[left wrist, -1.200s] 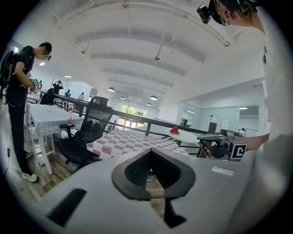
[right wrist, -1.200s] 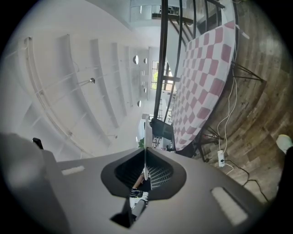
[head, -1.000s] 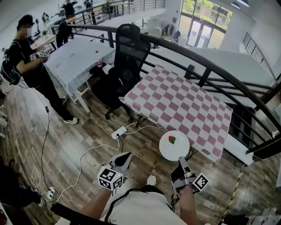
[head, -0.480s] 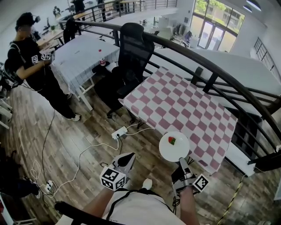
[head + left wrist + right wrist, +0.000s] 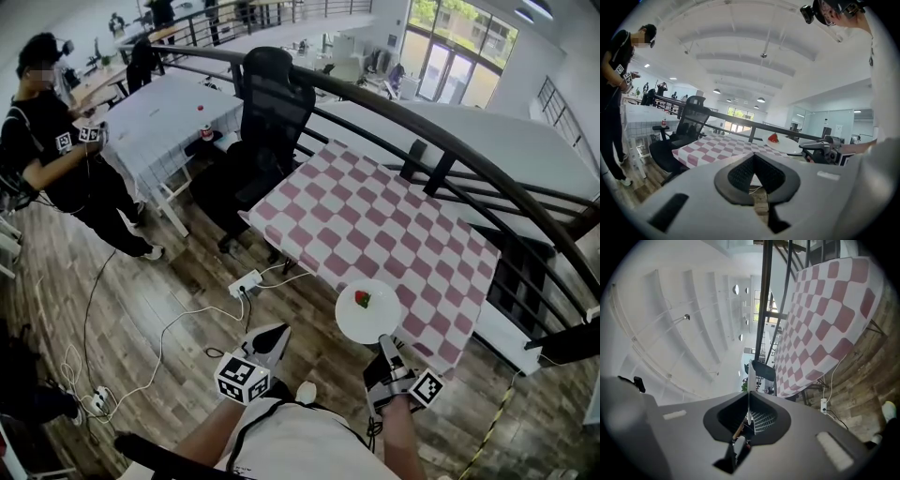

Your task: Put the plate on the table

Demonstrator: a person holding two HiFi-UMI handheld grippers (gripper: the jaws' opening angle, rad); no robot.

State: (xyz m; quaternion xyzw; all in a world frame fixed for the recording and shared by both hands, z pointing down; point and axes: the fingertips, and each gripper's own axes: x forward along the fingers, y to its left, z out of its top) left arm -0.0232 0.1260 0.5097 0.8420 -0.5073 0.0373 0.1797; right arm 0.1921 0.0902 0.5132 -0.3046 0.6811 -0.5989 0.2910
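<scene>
My right gripper has its jaws nearly together, pinched on the near rim of the white plate, which shows edge-on between the pads in the right gripper view. The plate lies level at the near edge of the table with the red-and-white checked cloth, with a small red thing on its far part; whether it rests on the cloth I cannot tell. My left gripper hangs to the left over the wooden floor, jaws closed on nothing
</scene>
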